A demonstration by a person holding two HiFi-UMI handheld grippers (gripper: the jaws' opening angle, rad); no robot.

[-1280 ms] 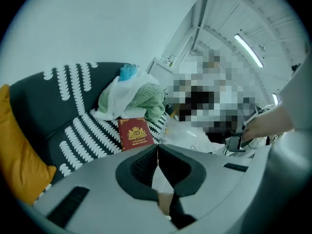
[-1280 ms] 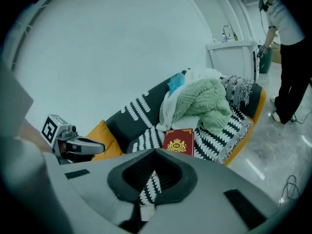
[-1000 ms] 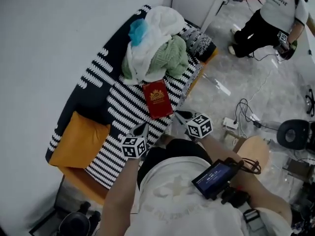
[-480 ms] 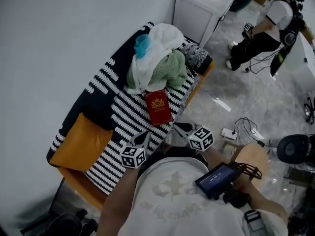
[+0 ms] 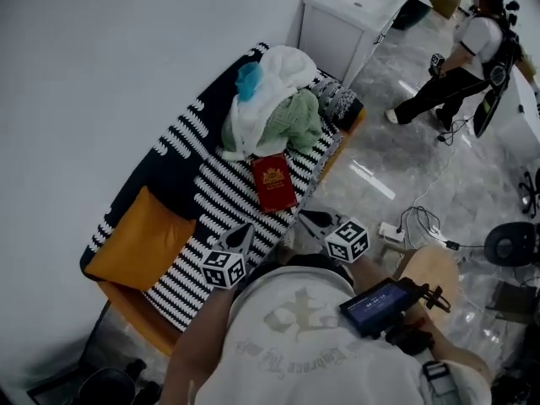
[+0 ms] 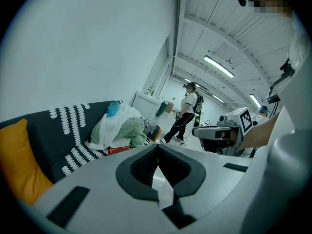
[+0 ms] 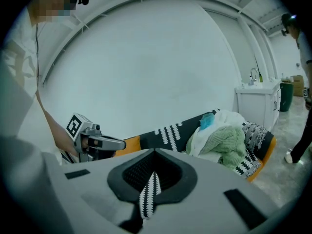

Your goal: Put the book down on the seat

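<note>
The red book [image 5: 272, 181] with a gold emblem lies flat on the black-and-white striped seat [image 5: 219, 201] of the sofa, just in front of a heap of clothes. Both grippers hang close to my body, short of the seat's front edge. My left gripper [image 5: 243, 234] is shut and empty, about a hand's width from the book's near end. My right gripper [image 5: 310, 220] is also shut and empty, to the right of the book. In the left gripper view the book [image 6: 119, 150] shows as a thin red strip past the closed jaws, with the right gripper [image 6: 219, 133] alongside.
A heap of white, green and blue clothes [image 5: 270, 99] fills the seat's far end beside a patterned cushion [image 5: 339, 99]. An orange cushion [image 5: 139, 239] lies at the near left. A white cabinet [image 5: 346, 24], floor cables [image 5: 418, 222], a wooden stool [image 5: 432, 264] and a person [image 5: 460, 66] are to the right.
The book has stayed where it lies and both grippers have barely shifted. The person in the background has risen from a crouch and is walking. My view has drifted slightly.
</note>
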